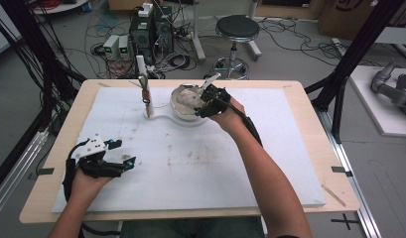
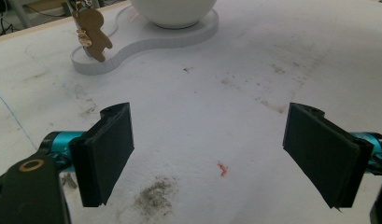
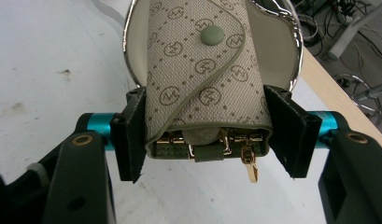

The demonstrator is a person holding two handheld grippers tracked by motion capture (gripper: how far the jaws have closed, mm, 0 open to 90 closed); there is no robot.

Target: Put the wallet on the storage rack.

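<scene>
At the left of the high view, the left gripper (image 1: 122, 153) is held low over the white foam sheet (image 1: 200, 168), its jaws spread wide apart with nothing between them; in its own view only the stained sheet is seen past the pads. Further along, a white stand (image 1: 150, 101) rises from a curved base, and a small gingerbread-figure charm (image 2: 92, 33) is hung from it. Beside that, a shiny bowl (image 1: 176, 110) is set on the same base. The right gripper (image 3: 212, 135) is clamped on a patterned key pouch (image 3: 202, 74), which is held over the bowl, its snap flap toward the bowl and its gold clips toward the camera.

The pouch is judged to be about to be placed in the bowl. It is best lowered until its far end is well inside the rim before the jaws are parted, so that it is not tipped over the edge.

The sheet is smudged with grey marks. Beyond the wooden table (image 1: 309, 99), cables, a stool (image 1: 236, 29) and electronics are seen on the floor.
</scene>
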